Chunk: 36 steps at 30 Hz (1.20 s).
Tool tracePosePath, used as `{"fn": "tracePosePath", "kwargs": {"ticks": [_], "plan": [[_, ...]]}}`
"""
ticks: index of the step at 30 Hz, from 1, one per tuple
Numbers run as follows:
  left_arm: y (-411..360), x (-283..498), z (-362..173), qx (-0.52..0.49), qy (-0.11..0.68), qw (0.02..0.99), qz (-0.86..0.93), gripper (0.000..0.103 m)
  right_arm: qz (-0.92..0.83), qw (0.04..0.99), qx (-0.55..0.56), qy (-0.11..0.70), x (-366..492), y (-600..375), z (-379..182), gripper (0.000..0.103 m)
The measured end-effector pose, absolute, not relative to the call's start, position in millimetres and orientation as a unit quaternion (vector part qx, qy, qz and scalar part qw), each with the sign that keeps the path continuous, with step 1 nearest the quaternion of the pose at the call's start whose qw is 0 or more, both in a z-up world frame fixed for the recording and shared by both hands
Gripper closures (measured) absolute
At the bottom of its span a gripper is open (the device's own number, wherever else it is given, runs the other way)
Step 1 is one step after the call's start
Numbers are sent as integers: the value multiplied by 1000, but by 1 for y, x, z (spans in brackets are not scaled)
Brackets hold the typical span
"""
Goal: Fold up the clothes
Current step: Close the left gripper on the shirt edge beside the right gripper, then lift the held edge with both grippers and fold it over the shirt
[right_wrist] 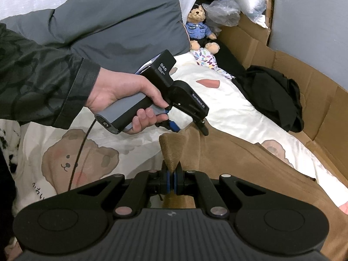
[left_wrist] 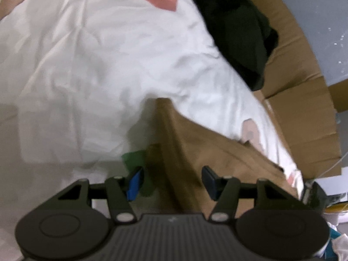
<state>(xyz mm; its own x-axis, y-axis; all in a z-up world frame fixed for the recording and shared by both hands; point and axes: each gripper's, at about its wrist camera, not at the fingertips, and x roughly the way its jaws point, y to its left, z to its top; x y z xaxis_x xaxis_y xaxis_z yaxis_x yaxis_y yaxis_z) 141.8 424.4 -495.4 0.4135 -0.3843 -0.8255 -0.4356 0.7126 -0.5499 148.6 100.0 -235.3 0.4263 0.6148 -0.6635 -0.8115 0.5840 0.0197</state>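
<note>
A brown garment (right_wrist: 239, 163) lies on the white bear-print sheet (right_wrist: 230, 108). My right gripper (right_wrist: 173, 174) is shut on a raised corner of it, and the cloth stands up in a peak between the pads. Further along the same garment, a hand (right_wrist: 121, 93) holds my left gripper (right_wrist: 188, 128), tilted down over the cloth's edge. In the left wrist view, that left gripper (left_wrist: 173, 180) is open. A ridge of the brown garment (left_wrist: 206, 152) runs between the fingers, with no pad pressing on it.
A black garment (right_wrist: 271, 95) lies bunched at the sheet's right edge against cardboard walls (right_wrist: 315, 87). A teddy bear (right_wrist: 199, 28), a floral cloth (right_wrist: 206, 58) and a grey pillow (right_wrist: 119, 28) sit at the back. Something green (left_wrist: 134, 158) shows near the left finger.
</note>
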Motion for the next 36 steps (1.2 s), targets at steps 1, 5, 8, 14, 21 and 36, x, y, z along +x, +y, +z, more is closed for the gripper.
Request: {"fn": "tracePosePath", "kwargs": {"ticks": [1,5,8,14,21,36], "plan": [[426,141,-496,-380,543,748,19,40,429,831,-153,320,149,100,-235,100],[432,136,-513,-435,532,726,19,38,430,829,-154,322,151,101,-236,100],[432,134,-518,-449,522,725,19,38,433,827,-154,323,150,104,-235,100],[431,132,-518,-439,515,736,17,39,434,827,-151,323,150,104,-233,100],[430,134,-513,-416,504,757,-4,90,435,827,-146,325,150,102,-233,100],[400,149,-458,-368,479,797,-9,91,430,826,-123,344,152,72,-219,100]]}}
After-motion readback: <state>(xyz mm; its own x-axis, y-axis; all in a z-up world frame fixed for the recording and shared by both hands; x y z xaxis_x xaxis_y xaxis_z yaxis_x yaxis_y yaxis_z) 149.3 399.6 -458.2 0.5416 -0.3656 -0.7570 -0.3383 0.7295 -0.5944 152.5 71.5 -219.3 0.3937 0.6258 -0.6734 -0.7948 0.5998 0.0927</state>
